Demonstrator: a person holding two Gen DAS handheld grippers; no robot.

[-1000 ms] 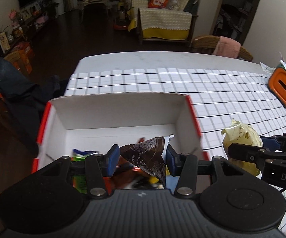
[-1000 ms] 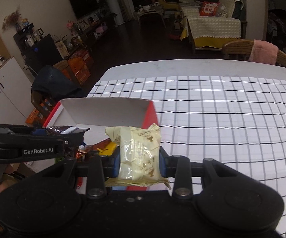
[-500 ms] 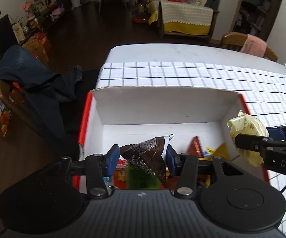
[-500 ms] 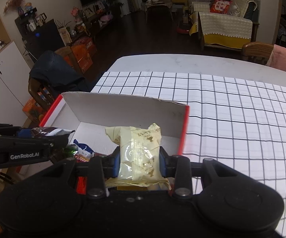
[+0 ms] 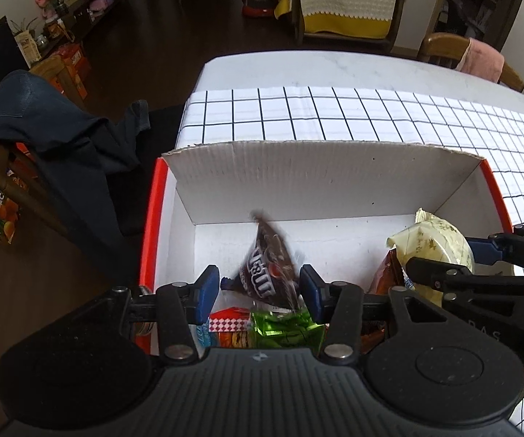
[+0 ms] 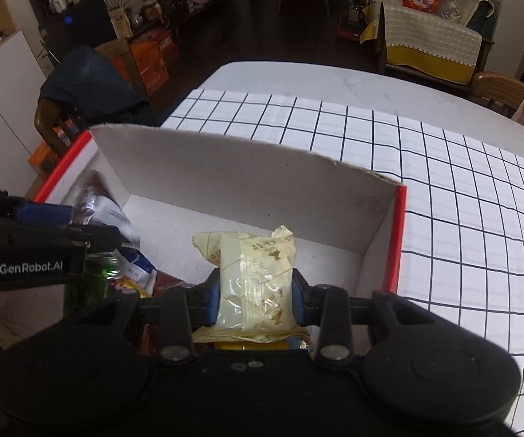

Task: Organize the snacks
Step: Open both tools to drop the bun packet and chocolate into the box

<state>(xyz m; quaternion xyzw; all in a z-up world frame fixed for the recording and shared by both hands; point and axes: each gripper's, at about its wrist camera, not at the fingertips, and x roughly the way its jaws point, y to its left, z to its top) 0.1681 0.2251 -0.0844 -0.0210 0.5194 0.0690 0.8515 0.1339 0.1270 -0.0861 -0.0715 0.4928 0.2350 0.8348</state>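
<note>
1. Left gripper [image 5: 258, 293] hangs over the white box [image 5: 320, 178], jaws spread, with the blurred brown candy bag [image 5: 267, 266] loose between them.
2. Right gripper [image 6: 255, 296] jaws pinch the pale yellow snack pack [image 6: 251, 276] above the box's right side on the counter [image 6: 462, 189].

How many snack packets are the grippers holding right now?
1. The right gripper is shut on the pale yellow snack packet over the white cardboard box. The brown candy bag is blurred, falling between the open left gripper's fingers.
</note>
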